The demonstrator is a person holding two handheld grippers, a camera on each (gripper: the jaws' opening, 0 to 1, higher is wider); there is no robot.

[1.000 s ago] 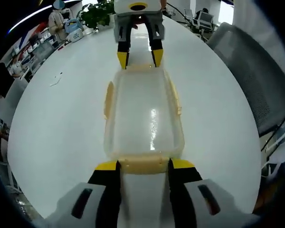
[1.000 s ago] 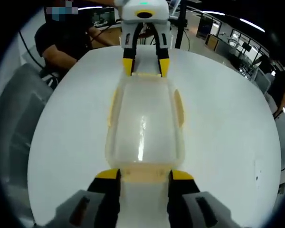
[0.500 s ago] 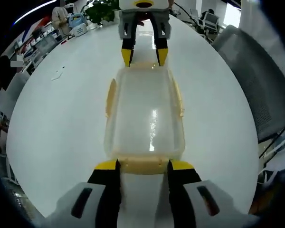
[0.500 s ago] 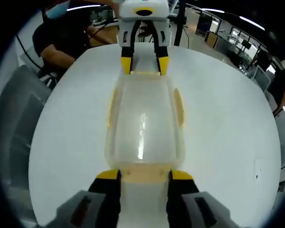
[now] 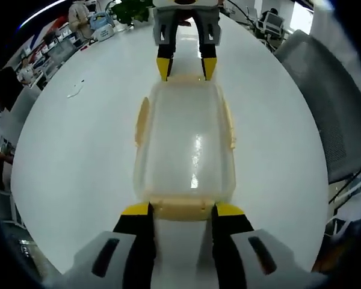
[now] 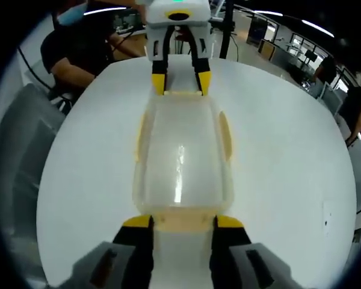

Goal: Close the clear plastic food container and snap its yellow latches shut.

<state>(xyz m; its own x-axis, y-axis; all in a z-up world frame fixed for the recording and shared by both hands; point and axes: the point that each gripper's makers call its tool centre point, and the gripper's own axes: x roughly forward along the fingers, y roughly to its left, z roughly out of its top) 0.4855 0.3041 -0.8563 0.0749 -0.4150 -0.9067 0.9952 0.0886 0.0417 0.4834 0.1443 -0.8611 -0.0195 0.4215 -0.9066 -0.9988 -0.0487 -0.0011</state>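
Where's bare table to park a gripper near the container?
Both long sides of the container are flanked by bare white table, out to the table edge by the grey chair. It is crowded at the two short ends: the left gripper straddles one end latch, the right gripper the other.

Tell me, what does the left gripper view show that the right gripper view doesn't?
The left gripper view alone has a potted plant beyond the table and a grey chair at its right side. The right gripper view alone has a person in black seated behind the table. Both share the white table, the clear container with its lid on and yellow latches, and a gripper at each short end: left gripper, right gripper, jaws apart.
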